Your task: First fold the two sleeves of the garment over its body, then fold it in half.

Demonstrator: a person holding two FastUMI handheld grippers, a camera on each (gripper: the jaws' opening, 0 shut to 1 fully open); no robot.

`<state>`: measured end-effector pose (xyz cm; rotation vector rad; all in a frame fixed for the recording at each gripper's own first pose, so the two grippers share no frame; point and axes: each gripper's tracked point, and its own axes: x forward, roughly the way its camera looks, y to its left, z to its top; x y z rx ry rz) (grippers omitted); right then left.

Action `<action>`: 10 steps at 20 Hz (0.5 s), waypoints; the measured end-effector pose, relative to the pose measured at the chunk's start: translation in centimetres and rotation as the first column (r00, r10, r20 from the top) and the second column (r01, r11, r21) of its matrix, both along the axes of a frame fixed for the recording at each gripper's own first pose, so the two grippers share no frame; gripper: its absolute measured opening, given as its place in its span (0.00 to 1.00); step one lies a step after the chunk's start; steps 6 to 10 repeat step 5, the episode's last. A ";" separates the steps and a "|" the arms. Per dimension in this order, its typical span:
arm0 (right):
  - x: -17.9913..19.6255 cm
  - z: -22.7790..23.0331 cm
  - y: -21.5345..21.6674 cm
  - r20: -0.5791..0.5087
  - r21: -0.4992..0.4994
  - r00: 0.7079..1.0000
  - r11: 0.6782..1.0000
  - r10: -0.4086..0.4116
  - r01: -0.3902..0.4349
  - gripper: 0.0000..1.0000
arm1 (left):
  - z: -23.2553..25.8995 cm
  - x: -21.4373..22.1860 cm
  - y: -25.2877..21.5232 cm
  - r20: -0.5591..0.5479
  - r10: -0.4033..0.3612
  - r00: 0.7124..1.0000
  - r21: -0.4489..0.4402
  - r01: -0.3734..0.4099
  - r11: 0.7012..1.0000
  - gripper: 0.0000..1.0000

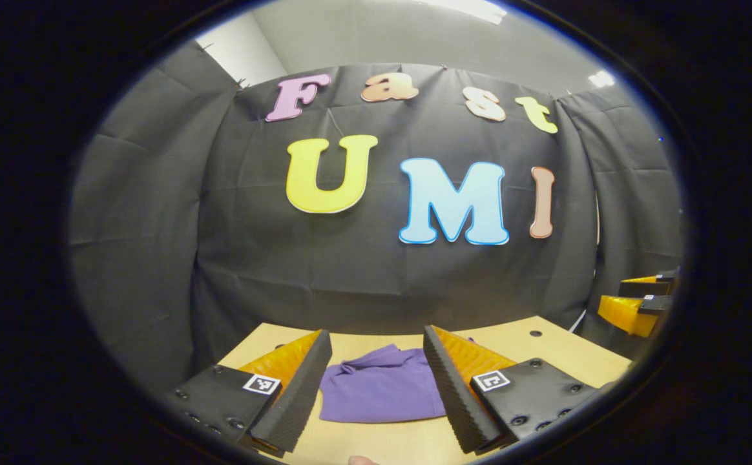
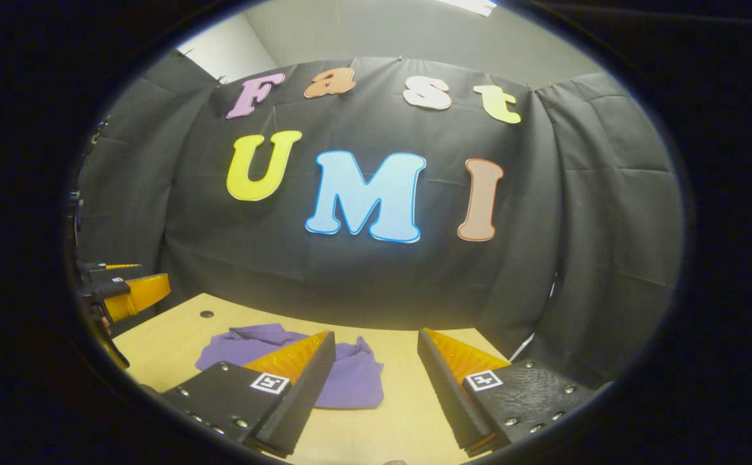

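A purple garment (image 1: 382, 387) lies folded into a compact bundle on the light wooden table (image 1: 544, 352). My left gripper (image 1: 376, 381) hangs above it, open, with the cloth seen between its fingers but apart from them. In the right gripper view the same purple garment (image 2: 350, 378) lies left of centre on the table (image 2: 163, 342), partly behind one finger. My right gripper (image 2: 376, 378) is open and holds nothing. The right gripper (image 1: 637, 303) shows at the far right of the left gripper view, and the left gripper (image 2: 124, 290) at the far left of the right gripper view.
The black cloth wall (image 1: 363, 271) closes off the back of the table. Small dark holes (image 1: 534, 334) dot the tabletop, one near the far left corner (image 2: 206, 314). A fingertip (image 1: 363, 460) shows at the bottom edge.
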<state>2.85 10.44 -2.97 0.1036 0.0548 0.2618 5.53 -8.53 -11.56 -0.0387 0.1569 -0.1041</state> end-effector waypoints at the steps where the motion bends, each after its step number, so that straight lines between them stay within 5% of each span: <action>1: 0.1 -0.1 0.0 0.001 0.000 1.000 1.000 -0.003 0.003 0.83 | 0.0 -0.2 -0.1 0.001 -0.003 1.000 0.002 0.003 1.000 0.93; 10: 0.0 -0.1 0.2 -0.004 0.008 1.000 1.000 -0.003 0.003 0.83 | 0.2 -0.3 -0.2 0.012 -0.014 1.000 0.022 0.014 1.000 0.93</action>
